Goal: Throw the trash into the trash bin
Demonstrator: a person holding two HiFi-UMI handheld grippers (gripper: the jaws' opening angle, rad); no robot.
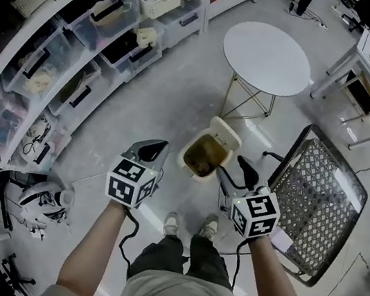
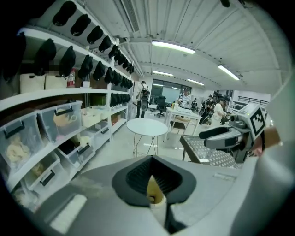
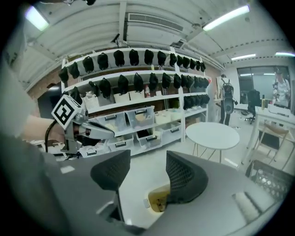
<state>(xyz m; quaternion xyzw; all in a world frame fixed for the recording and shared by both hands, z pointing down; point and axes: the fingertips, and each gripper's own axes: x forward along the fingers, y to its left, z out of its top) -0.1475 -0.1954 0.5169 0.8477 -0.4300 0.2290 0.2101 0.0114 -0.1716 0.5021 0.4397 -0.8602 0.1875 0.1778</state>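
Two grippers above one open trash bin [image 1: 224, 131]

The cream bin sits on the floor at frame centre, brownish inside. The left gripper [image 1: 157, 145] has its jaws together and empty; the right gripper [image 1: 230, 165] has its jaws apart and empty. Each bears one marker cube [image 1: 131, 182]. One round table [image 1: 267, 58] is at upper centre, one mesh chair [image 1: 316, 201] at right.

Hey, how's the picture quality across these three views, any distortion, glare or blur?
Head view: sharp, but the fisheye bows the shelves and there's glare on the floor by the round table. Left gripper view: dark vignette around the edges, soft near foreground. Right gripper view: ceiling light blown out, shelves curved.
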